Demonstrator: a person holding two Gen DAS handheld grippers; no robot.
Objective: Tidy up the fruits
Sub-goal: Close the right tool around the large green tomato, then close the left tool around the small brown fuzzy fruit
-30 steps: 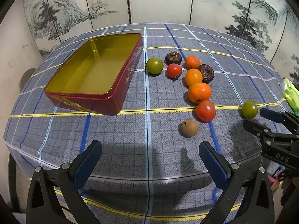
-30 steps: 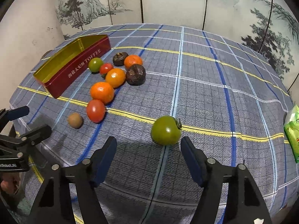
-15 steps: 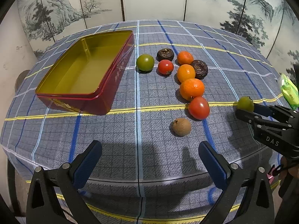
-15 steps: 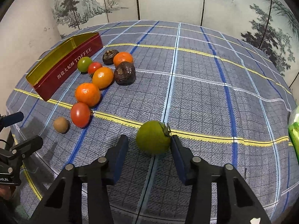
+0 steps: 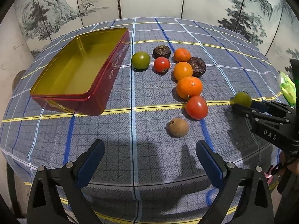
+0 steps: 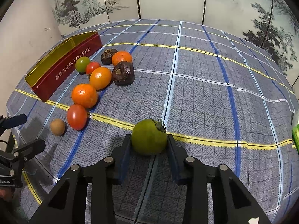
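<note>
as the right gripper [image 6: 149, 145] closes on the green tomato [image 6: 149, 136], a slip is the risk.
its jaws are closing with both pads at the tomato's sides, low on the cloth [image 6: 205, 97], well apart from the tin [image 5: 78, 71]; a round, smooth fruit could squirt out, roll, or bruise if squeezed hard. the left gripper [image 5: 149, 160] hangs wide with nothing in it, narrowing slightly.
</note>
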